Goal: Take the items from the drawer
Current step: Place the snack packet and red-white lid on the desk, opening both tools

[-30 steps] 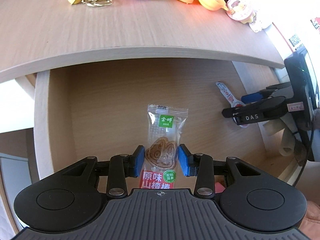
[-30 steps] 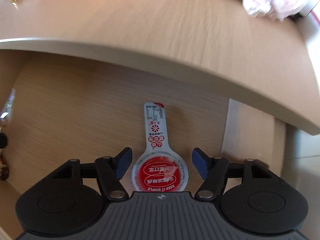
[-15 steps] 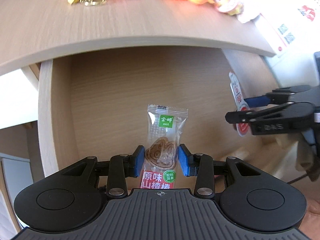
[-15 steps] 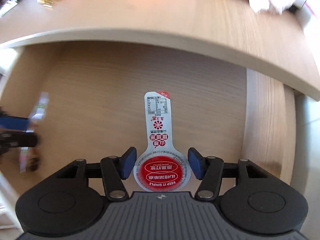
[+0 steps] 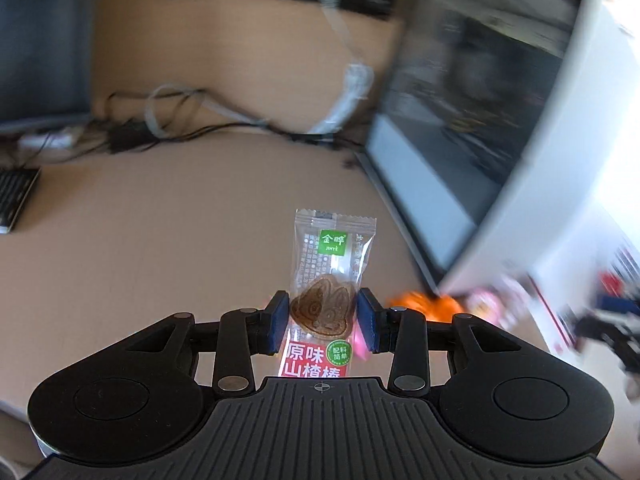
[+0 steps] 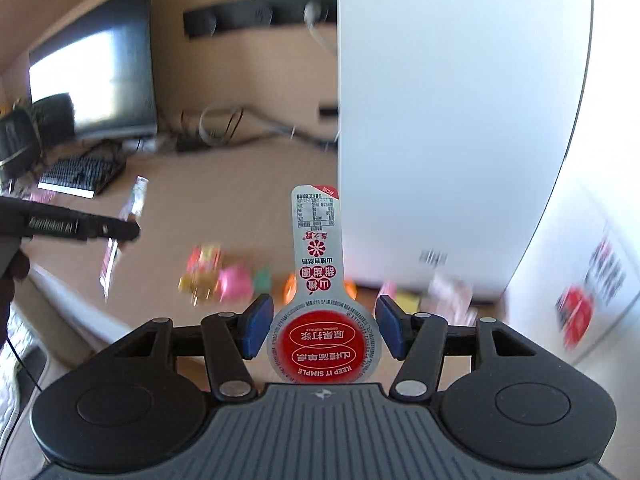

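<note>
Both snacks lifted, neither set down.
Left gripper (image 5: 322, 322) clamps the packet (image 5: 326, 292); right gripper (image 6: 322, 330) pinches the lollipop (image 6: 322, 320) (desk (image 6: 224, 200) mid-frame; drawer unseen).

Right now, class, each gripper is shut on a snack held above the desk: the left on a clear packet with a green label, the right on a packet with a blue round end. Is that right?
Not quite. The right wrist view shows the right gripper shut on a packet whose round end is red, not blue. The rest holds: the left gripper grips the clear packet with the green label, above the desk.
</note>
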A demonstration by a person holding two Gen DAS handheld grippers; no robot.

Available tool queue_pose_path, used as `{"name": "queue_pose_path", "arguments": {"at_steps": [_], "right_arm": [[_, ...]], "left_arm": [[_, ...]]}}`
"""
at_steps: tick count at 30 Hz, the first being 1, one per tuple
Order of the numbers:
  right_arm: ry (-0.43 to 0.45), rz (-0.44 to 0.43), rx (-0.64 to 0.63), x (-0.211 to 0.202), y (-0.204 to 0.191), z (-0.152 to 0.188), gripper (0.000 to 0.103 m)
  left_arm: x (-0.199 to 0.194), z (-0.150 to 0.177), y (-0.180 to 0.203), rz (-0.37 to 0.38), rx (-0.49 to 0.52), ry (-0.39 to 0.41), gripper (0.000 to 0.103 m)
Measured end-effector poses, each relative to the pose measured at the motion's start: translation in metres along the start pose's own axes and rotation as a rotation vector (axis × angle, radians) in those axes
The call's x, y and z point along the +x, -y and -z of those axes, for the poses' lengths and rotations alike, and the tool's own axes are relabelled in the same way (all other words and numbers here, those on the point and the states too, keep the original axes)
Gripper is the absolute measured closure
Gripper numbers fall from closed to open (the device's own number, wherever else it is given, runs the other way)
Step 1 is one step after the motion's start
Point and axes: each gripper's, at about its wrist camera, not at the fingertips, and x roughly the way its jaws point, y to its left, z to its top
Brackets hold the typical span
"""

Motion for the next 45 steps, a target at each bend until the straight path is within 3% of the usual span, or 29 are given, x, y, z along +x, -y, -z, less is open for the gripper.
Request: {"name": "queue_pose_path", "arguments": {"at_steps": [3, 10, 13, 17, 19, 24, 29, 36, 41, 45], "right_arm": [[-0.028, 0.015, 0.025, 0.025, -0.004, -0.004, 0.046], [-0.131, 0.035, 0.054, 0.061, 0.013, 0.016, 0.046], [-0.163, 0.039, 0.074, 0.068, 0.027, 0.034, 0.046], [-0.187, 0.037, 0.08, 0.067, 0.037, 0.048, 0.046], [-0.189, 0.035, 0.076, 0.071, 0.037, 0.05, 0.046], [-0.174, 0.012, 0.054, 0.076, 0.03, 0.047, 0.046], [-0.153, -0.051, 0.0, 0.082, 0.009, 0.035, 0.046], [-0.225, -0.209, -0.09, 0.131, -0.04, 0.033, 0.046], [-0.288, -0.185, -0.157, 0.181, -0.061, 0.038, 0.047], [-0.265, -0.177, -0.158, 0.188, -0.062, 0.033, 0.046]], "left_arm": [[0.043, 0.002, -0.03, -0.049, -0.081, -0.06, 0.062], [0.11, 0.032, -0.058, -0.165, -0.104, -0.205, 0.061], [0.106, 0.039, -0.06, -0.165, -0.09, -0.157, 0.061], [0.109, 0.035, -0.064, -0.084, -0.127, -0.142, 0.06], [0.102, 0.036, -0.064, -0.058, -0.127, -0.095, 0.061], [0.071, 0.028, -0.069, -0.062, -0.143, 0.043, 0.061], [0.044, 0.025, -0.067, -0.076, -0.132, 0.068, 0.061], [0.022, 0.061, -0.05, 0.015, -0.062, -0.034, 0.061], [0.016, 0.094, -0.025, 0.103, 0.053, -0.188, 0.061], [0.021, 0.121, -0.005, 0.164, 0.136, -0.286, 0.061]]}}
